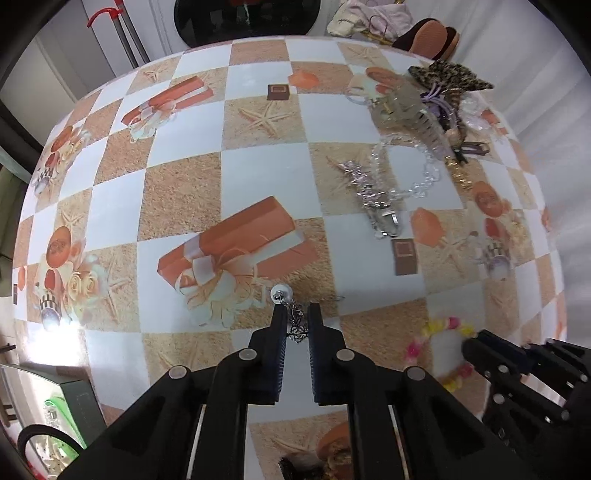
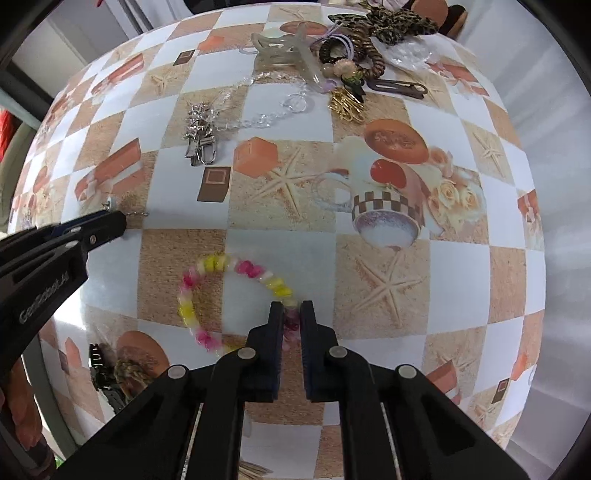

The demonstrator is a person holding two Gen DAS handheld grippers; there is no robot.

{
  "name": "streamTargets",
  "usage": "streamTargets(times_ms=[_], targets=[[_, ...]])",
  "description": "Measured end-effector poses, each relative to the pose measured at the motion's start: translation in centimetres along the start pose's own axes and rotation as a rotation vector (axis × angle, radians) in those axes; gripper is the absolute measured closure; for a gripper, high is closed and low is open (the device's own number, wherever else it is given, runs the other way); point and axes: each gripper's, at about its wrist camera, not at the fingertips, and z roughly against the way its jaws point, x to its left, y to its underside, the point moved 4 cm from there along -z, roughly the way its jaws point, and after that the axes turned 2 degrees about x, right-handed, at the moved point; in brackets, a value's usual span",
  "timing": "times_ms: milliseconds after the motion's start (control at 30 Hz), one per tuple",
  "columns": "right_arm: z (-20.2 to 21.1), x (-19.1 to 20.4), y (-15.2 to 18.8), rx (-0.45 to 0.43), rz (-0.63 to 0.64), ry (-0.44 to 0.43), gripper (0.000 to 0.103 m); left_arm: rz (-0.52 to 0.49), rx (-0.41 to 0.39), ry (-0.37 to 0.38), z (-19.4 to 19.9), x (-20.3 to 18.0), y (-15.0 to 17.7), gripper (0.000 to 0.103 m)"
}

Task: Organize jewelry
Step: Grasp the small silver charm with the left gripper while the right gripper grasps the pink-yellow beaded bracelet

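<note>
My left gripper [image 1: 296, 314] is shut on a silver filigree earring [image 1: 297, 322] whose white round end [image 1: 281, 293] rests on the patterned tablecloth [image 1: 258, 177]. My right gripper [image 2: 291, 312] is shut on a pink-and-yellow bead bracelet [image 2: 207, 269] that lies in a ring on the table. The bracelet also shows in the left wrist view [image 1: 447, 325], with the right gripper beside it. The left gripper shows at the left of the right wrist view [image 2: 107, 221].
At the far right lie a clear bead necklace [image 2: 266, 118], a silver clasp charm [image 2: 199, 140], a translucent claw clip [image 2: 284, 51], gold pieces [image 2: 347, 105], a brown hair clip [image 2: 399, 88], hair ties [image 2: 343, 48] and a leopard scrunchie [image 2: 391, 20]. A dark claw clip [image 2: 107, 373] lies near the front edge.
</note>
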Motion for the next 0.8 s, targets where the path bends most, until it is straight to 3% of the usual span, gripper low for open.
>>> streamTargets(times_ms=[267,300,667,800], targets=[[2.6,-1.4,0.3,-0.041,-0.056,-0.109,0.094,0.011,-0.053,0.062,4.0,0.8,1.7,0.088],[3.1,-2.1,1.6,-0.046,-0.059,-0.121,0.094,0.014,-0.058,0.067,4.5,1.1,2.1,0.088],[6.3,-2.0,5.1,-0.071,-0.077,-0.188,0.094,0.052,-0.092,0.105,10.1,4.7,8.7,0.088],[7.7,-0.3,5.8,-0.078,-0.05,-0.202,0.094,0.083,-0.098,0.106,11.8,6.4,11.0,0.088]])
